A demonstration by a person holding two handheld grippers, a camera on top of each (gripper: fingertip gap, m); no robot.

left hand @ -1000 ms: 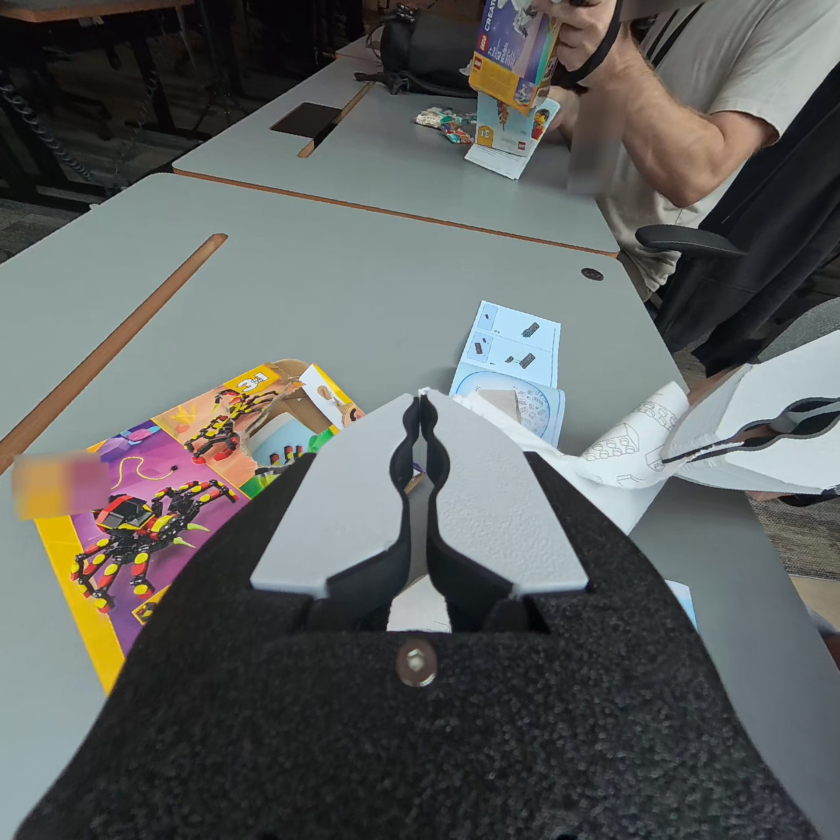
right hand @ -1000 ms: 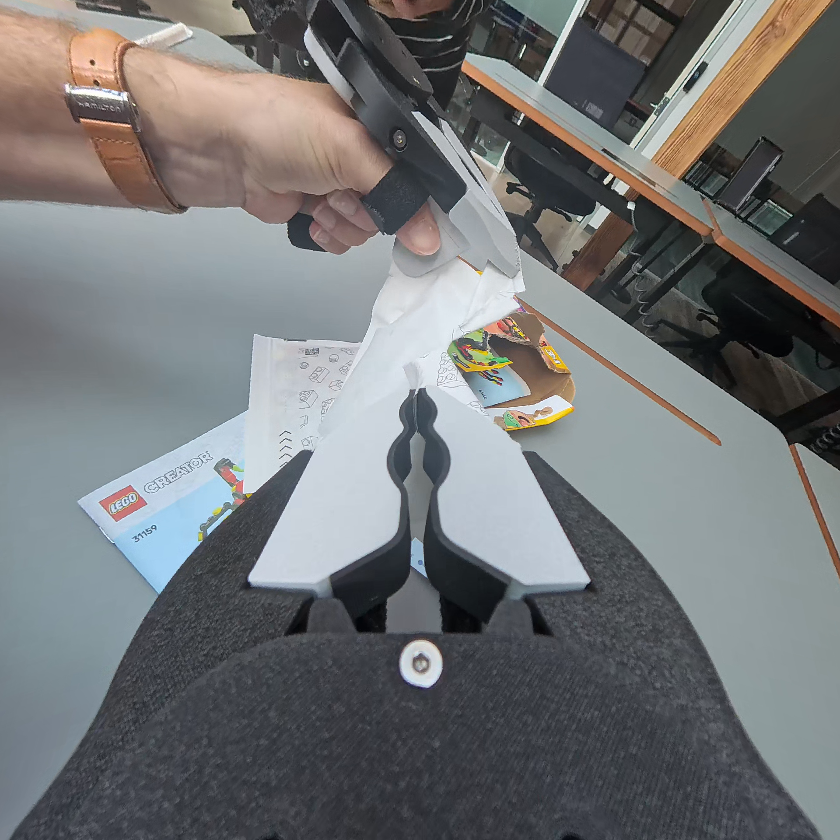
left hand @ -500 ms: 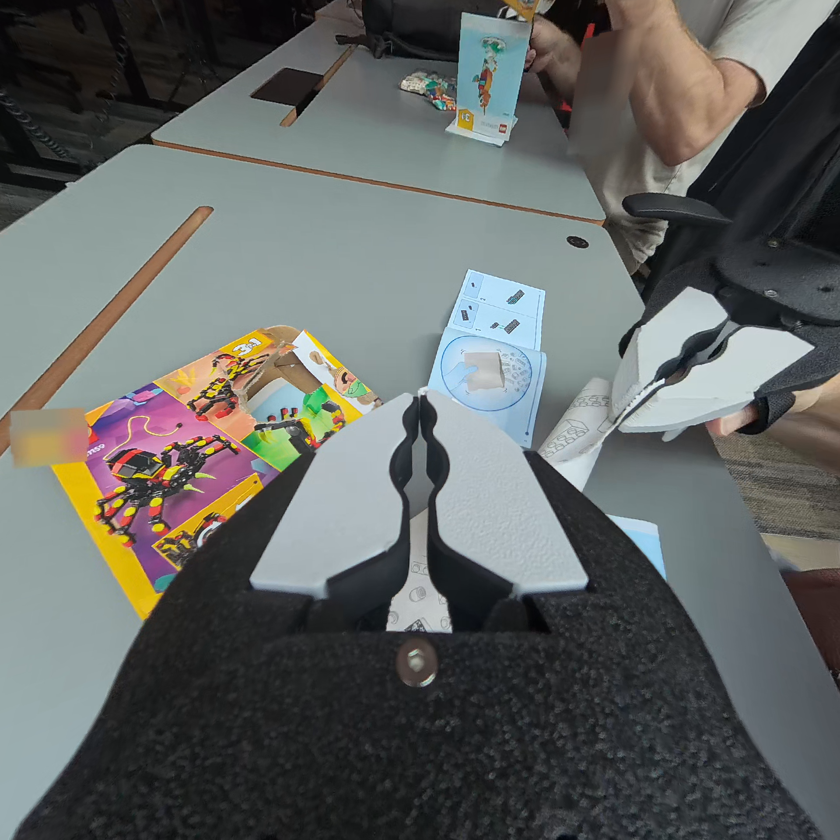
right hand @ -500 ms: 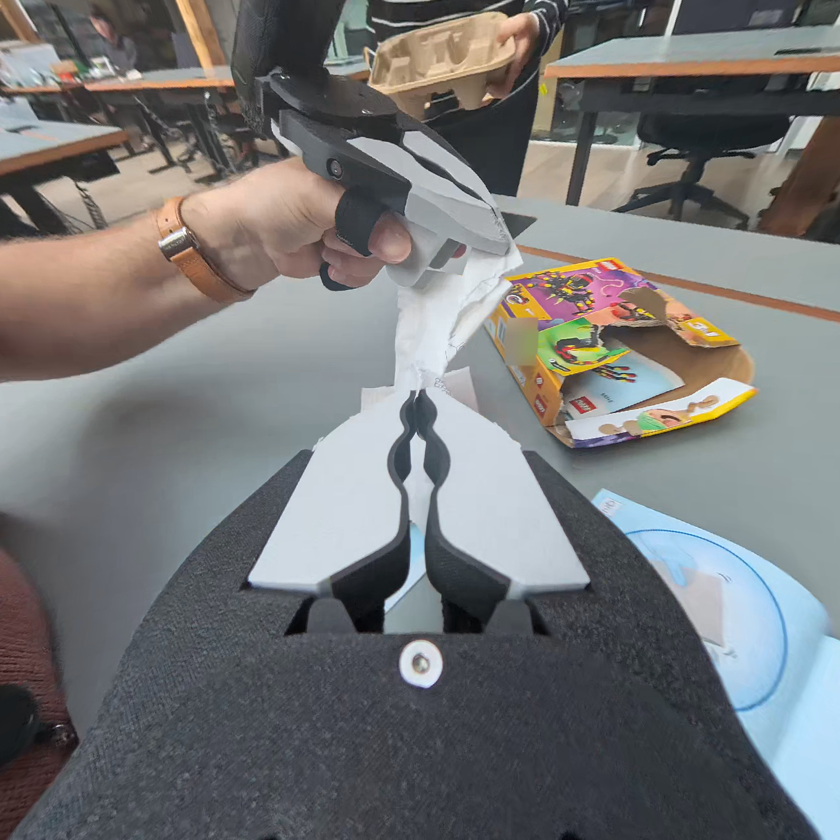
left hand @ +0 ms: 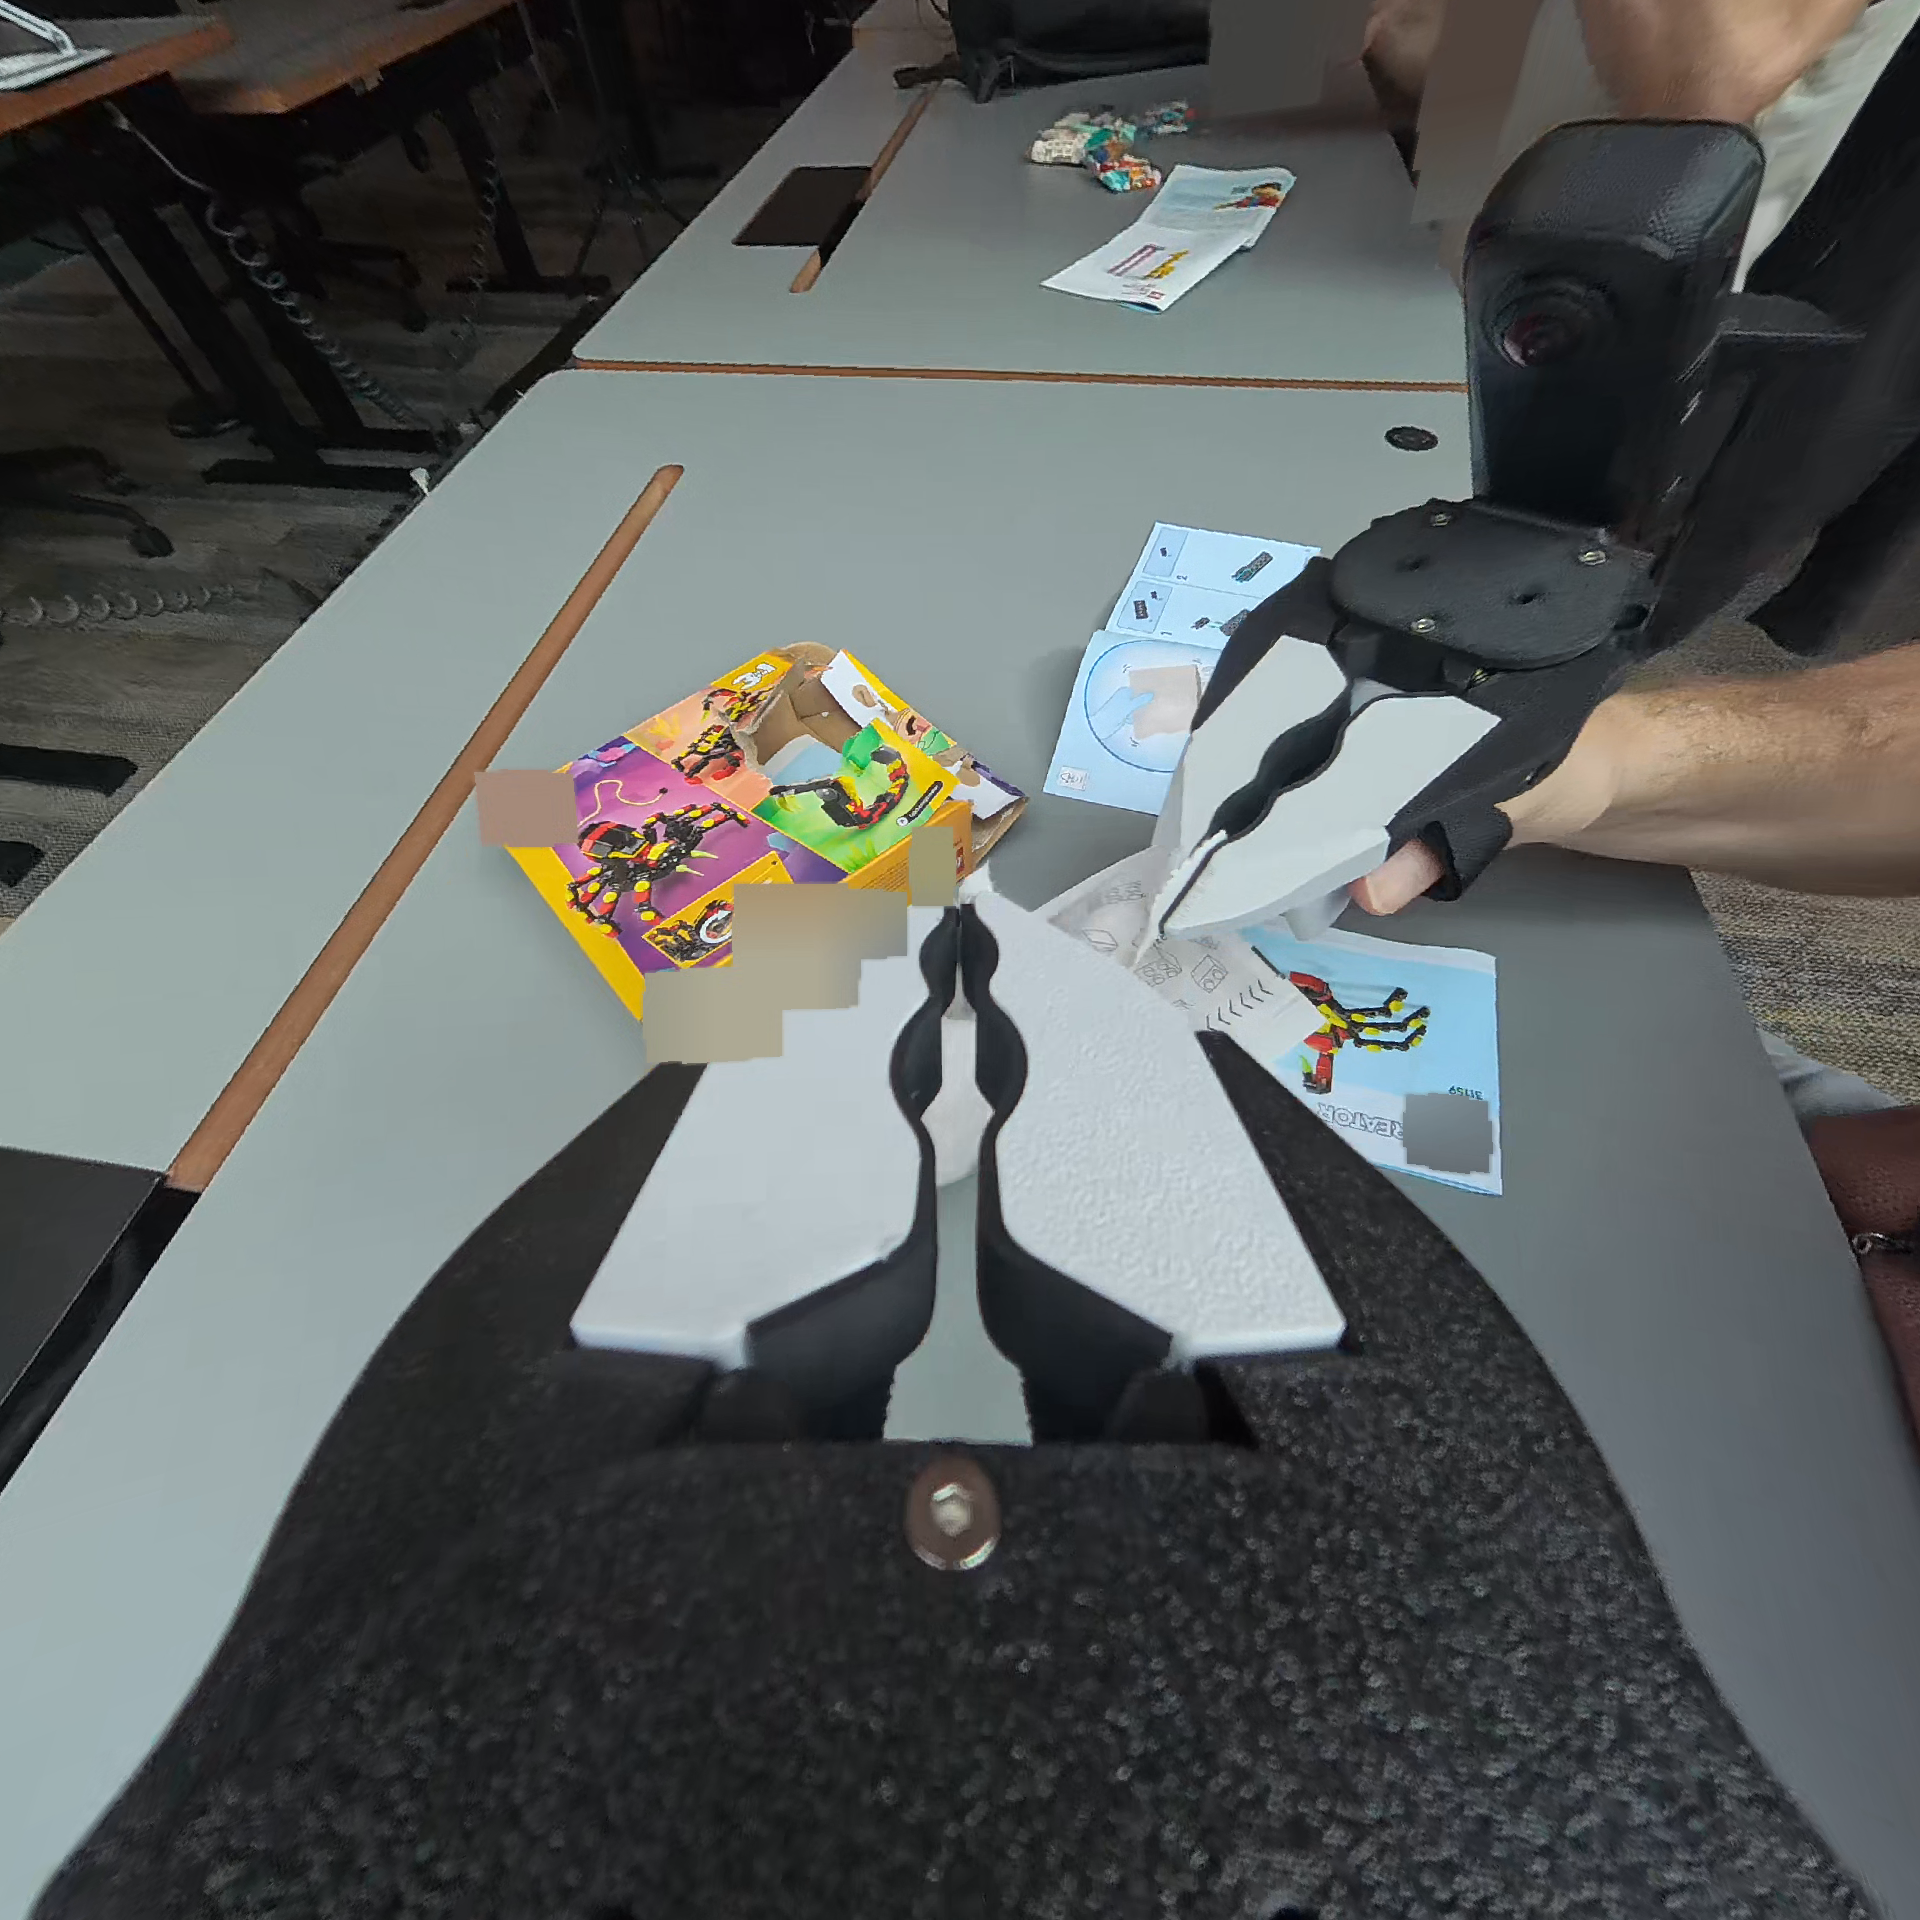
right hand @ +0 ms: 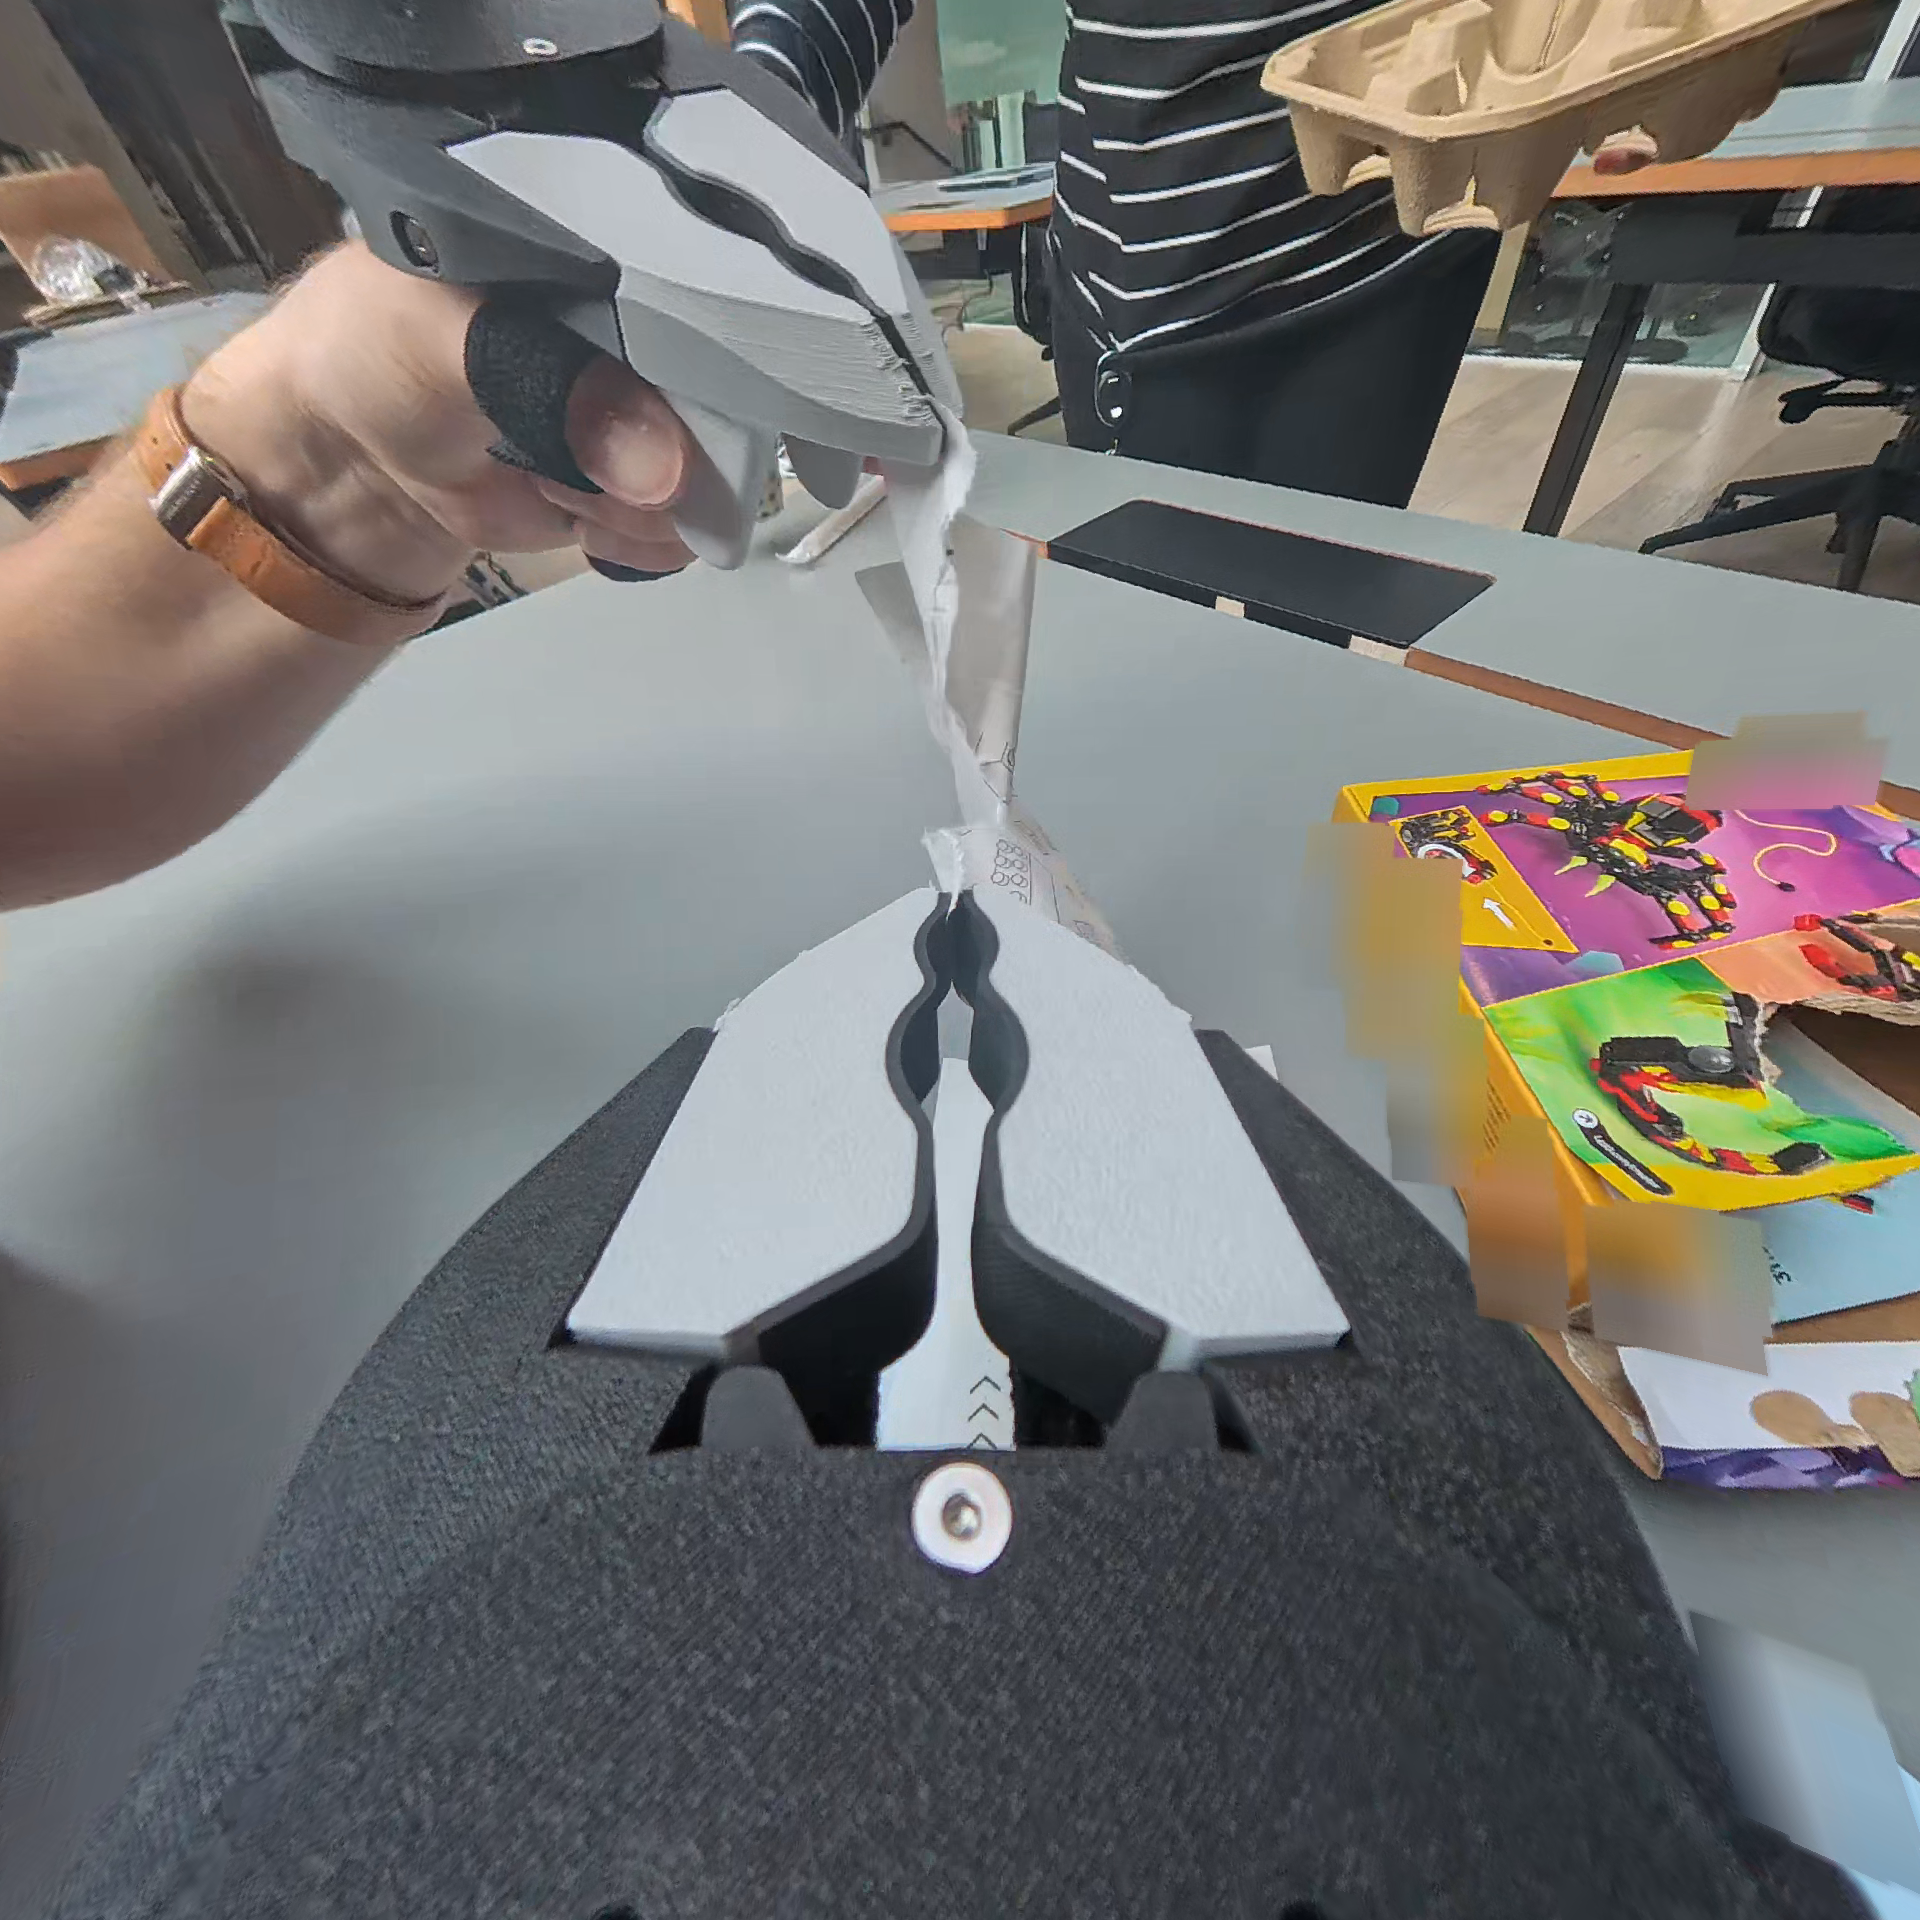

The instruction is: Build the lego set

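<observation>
Tearing the white paper parts bag (right hand: 961, 686) mid-frame, we pinch it with both grippers' jaws; the box (left hand: 769, 821) lies opened, no bricks out yet.

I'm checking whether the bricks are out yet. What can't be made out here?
- Contents of the white paper bag: both views, the paper and the shut left gripper and right gripper hide them.
- Inside the opened box: flaps cover it.
- Far table's small colourful pile: left wrist view, too small.
</observation>
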